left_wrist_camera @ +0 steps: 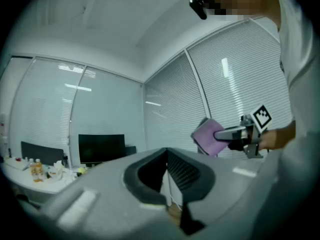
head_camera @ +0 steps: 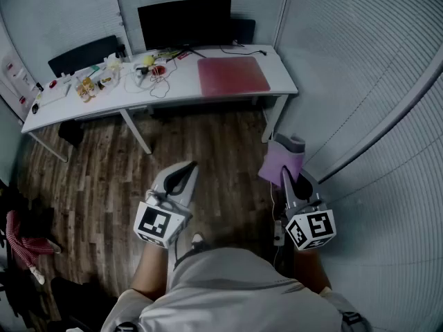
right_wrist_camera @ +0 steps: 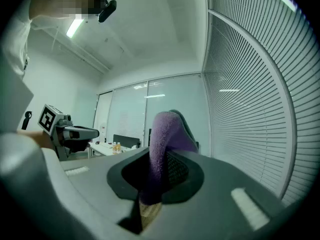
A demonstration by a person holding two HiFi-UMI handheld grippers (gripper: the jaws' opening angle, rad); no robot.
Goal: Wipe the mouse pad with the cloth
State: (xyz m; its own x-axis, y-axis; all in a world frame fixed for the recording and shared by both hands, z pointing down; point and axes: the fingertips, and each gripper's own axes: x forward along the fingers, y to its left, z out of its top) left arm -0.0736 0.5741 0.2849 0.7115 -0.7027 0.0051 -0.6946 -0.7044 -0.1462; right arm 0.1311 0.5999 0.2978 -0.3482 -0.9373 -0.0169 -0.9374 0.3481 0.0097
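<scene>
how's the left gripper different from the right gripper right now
The right gripper is shut on a purple cloth that sticks out past its fingers; the left gripper is shut with nothing between its fingers. The right gripper is beside the window blinds, while the left gripper is over the wooden floor. Both carry a marker cube and are well short of the pink mouse pad on the desk.
</scene>
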